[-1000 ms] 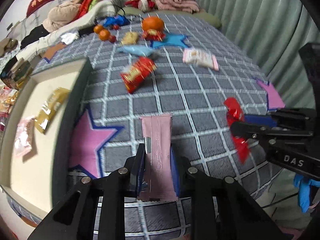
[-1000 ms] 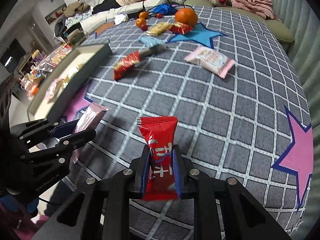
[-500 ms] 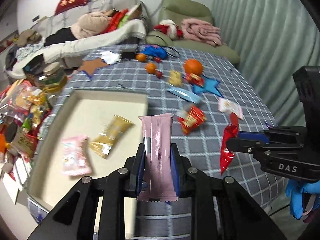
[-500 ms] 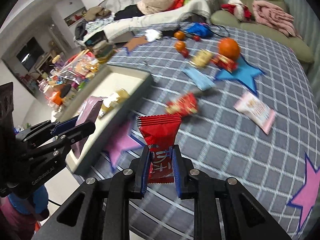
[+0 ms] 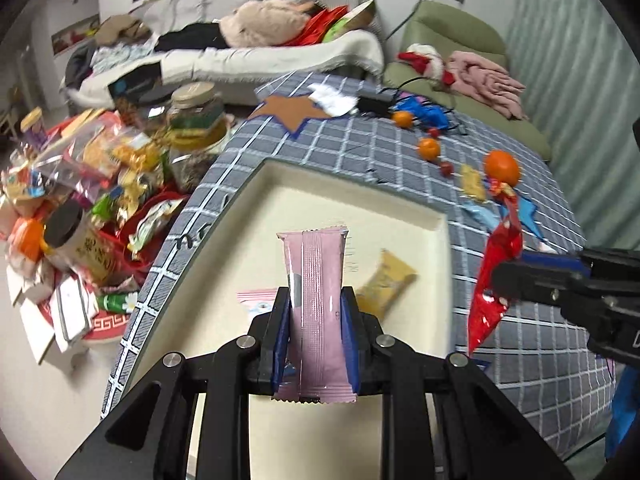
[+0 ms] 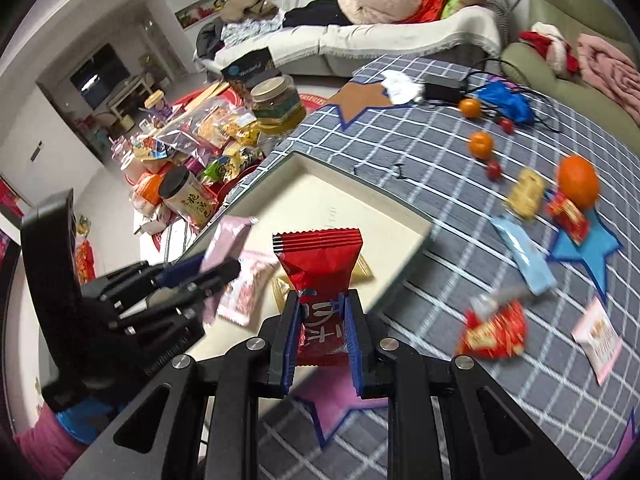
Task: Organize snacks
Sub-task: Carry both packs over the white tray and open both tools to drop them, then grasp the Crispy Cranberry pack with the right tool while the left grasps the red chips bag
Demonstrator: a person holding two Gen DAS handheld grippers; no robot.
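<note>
My left gripper is shut on a long pink snack packet and holds it above the cream tray. My right gripper is shut on a red snack packet and holds it over the tray's near right corner. In the tray lie a yellow packet and a pink-white packet. The right gripper with the red packet shows at the right of the left wrist view. The left gripper with the pink packet shows at the left of the right wrist view.
Loose snacks lie on the checked cloth: a red bag, a light blue packet, a pink-white packet, a yellow one. Oranges sit further back. A pile of snacks and jars lies left of the table. Sofas stand behind.
Both grippers have swung left, from over the checked cloth to above the tray, each still holding its packet.
</note>
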